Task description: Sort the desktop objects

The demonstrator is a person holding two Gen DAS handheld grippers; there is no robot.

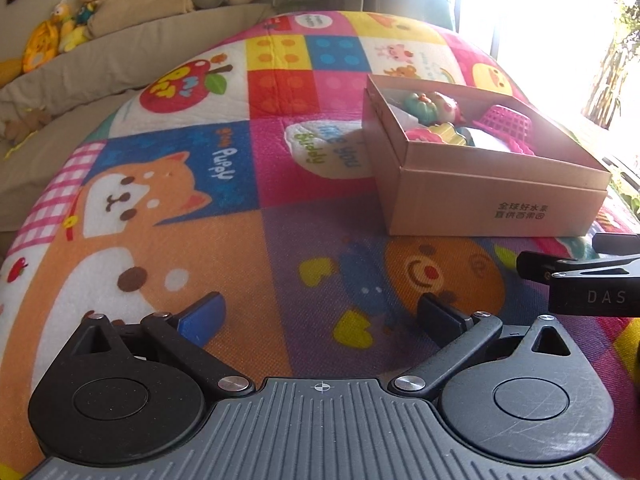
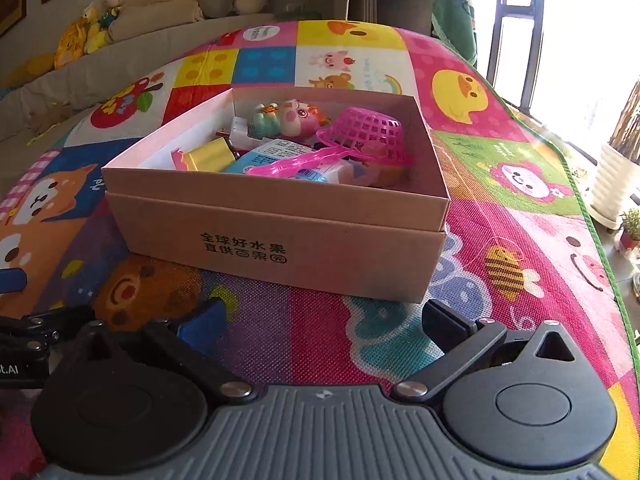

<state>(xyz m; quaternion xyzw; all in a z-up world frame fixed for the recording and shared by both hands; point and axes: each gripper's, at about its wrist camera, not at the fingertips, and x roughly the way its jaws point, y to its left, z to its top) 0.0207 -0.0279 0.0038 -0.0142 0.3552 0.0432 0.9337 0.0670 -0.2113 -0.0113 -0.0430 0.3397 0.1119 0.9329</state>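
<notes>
A tan cardboard box (image 2: pixel 280 240) stands on a colourful cartoon play mat (image 2: pixel 500 184). It holds several things: a pink plastic scoop net (image 2: pixel 360 136), a pink pig figure (image 2: pixel 300 118), a yellow packet (image 2: pixel 212 156) and a light blue pack (image 2: pixel 276 156). The box also shows in the left wrist view (image 1: pixel 492 200) at the right. My right gripper (image 2: pixel 324 320) is open and empty just in front of the box. My left gripper (image 1: pixel 320 312) is open and empty over the mat, left of the box. The right gripper's body (image 1: pixel 588 284) shows at the right edge.
A grey sofa (image 1: pixel 100 56) with stuffed toys (image 1: pixel 76 16) and cushions lies behind the mat. A bright window (image 2: pixel 580 40) and potted plants (image 2: pixel 628 228) are at the right beyond the mat's green edge.
</notes>
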